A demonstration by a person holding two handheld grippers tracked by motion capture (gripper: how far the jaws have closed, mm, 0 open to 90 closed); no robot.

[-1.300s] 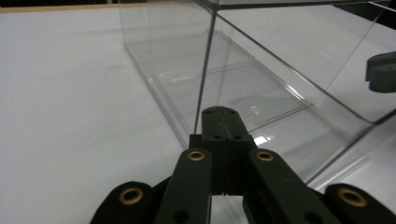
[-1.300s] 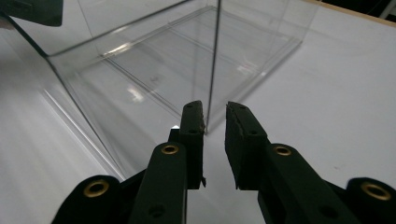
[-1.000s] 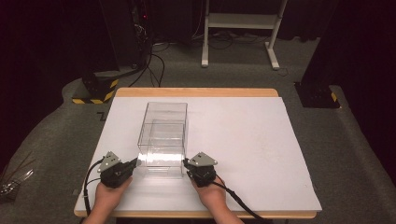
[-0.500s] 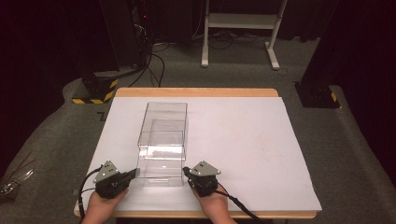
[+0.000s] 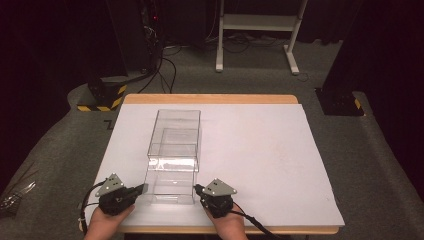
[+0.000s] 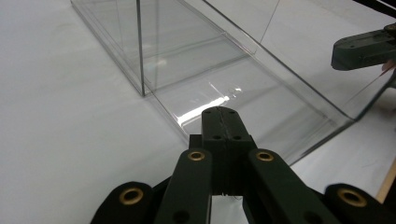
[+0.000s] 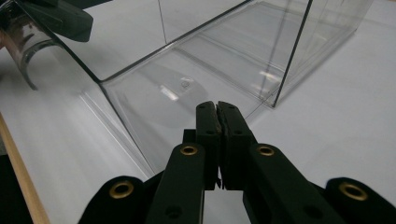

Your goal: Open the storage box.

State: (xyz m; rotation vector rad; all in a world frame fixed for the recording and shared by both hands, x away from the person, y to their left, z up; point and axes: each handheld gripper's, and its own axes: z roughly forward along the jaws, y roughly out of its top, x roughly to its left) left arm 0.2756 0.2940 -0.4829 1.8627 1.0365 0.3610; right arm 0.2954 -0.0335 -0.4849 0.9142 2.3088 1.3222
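Observation:
A clear plastic box (image 5: 175, 131) stands on the white table sheet (image 5: 260, 150), and a clear inner drawer (image 5: 169, 186) sticks out of its near end towards me. My left gripper (image 5: 145, 188) is shut with nothing between its jaws, its tips by the drawer's near left corner. My right gripper (image 5: 196, 189) is also shut and empty, at the drawer's near right corner. In the left gripper view the left gripper (image 6: 223, 112) points at the drawer (image 6: 261, 98) beside the box (image 6: 140, 46). In the right gripper view the right gripper (image 7: 217, 106) sits against the drawer (image 7: 154, 93); whether they touch is unclear.
The table's wooden front edge (image 5: 280, 230) runs just under my hands. Beyond the table stand a white metal frame (image 5: 255, 30) and dark equipment with cables (image 5: 150, 45). A yellow-and-black striped base (image 5: 100, 97) sits on the floor at the far left.
Both grippers have drawn back towards the table's near edge, still shut. The clear drawer now reaches farther out of the box towards me.

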